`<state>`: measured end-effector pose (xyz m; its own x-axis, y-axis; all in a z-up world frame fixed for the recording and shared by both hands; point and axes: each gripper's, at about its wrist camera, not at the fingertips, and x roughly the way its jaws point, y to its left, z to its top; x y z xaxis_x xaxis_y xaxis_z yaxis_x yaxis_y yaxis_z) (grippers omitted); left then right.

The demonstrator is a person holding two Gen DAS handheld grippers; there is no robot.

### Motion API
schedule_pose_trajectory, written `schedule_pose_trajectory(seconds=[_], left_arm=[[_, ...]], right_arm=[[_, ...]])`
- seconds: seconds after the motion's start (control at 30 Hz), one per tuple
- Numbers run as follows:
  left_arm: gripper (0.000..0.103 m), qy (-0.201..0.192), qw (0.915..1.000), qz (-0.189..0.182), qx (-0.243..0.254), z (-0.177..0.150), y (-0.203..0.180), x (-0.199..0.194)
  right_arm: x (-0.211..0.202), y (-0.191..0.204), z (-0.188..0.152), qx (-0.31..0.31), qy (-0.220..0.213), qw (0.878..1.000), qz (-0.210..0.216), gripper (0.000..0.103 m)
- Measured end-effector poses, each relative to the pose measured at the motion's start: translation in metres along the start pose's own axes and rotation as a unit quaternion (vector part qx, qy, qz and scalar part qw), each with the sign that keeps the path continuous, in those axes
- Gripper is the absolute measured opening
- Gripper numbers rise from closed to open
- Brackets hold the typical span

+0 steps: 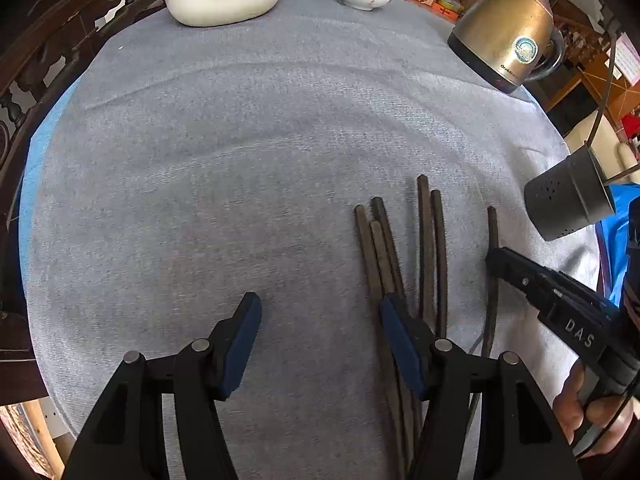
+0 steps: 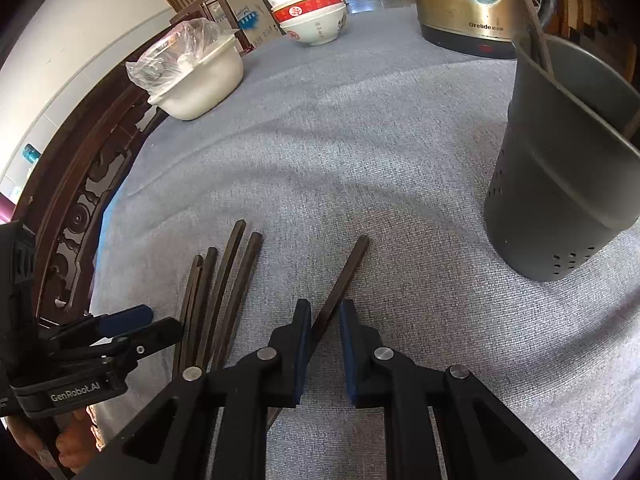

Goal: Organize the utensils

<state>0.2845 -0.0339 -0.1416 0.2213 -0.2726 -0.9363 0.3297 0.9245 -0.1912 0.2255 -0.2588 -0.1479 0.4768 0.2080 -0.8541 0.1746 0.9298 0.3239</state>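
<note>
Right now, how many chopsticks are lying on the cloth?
6. Five lie bunched together beside the left claw; one lies apart, running between the right claw's pads. Their near ends are hidden, so more could be underneath.

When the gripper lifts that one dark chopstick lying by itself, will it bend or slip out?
The lone chopstick looks like hard dark wood, so it probably stays stiff. It is thin and smooth, so it may slip or swing between the right gripper's narrow jaws. Its flat sides suggest it won't roll much on the grey cloth.
</note>
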Motion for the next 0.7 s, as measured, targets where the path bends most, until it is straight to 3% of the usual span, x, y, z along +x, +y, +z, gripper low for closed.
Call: schedule_pose_trajectory(seconds=[0.2,0.27,0.5,0.7], left_arm=[[0.064,0.0,0.9997,0.02,-0.012,-0.007,0.017,-0.007],[0.064,0.002,0.9997,0.009,-0.021,-0.006,0.021,-0.009],[0.064,0.006,0.9999,0.009,0.003,-0.001,-0.006,0.001],[0.064,-0.001,0.9998,0.021,0.004,-0.001,-0.005,0.001]], right_arm=[[0.001,0.0,-0.001,-0.002,-0.003,1.0,0.001,0.016],[0.001,0.001,-0.001,-0.004,-0.005,1.0,-0.001,0.017],[0.0,0.0,-0.001,-0.005,-0.005,1.0,0.004,0.017],[0.0,0.0,-0.002,-0.006,-0.007,1.0,0.005,0.017]])
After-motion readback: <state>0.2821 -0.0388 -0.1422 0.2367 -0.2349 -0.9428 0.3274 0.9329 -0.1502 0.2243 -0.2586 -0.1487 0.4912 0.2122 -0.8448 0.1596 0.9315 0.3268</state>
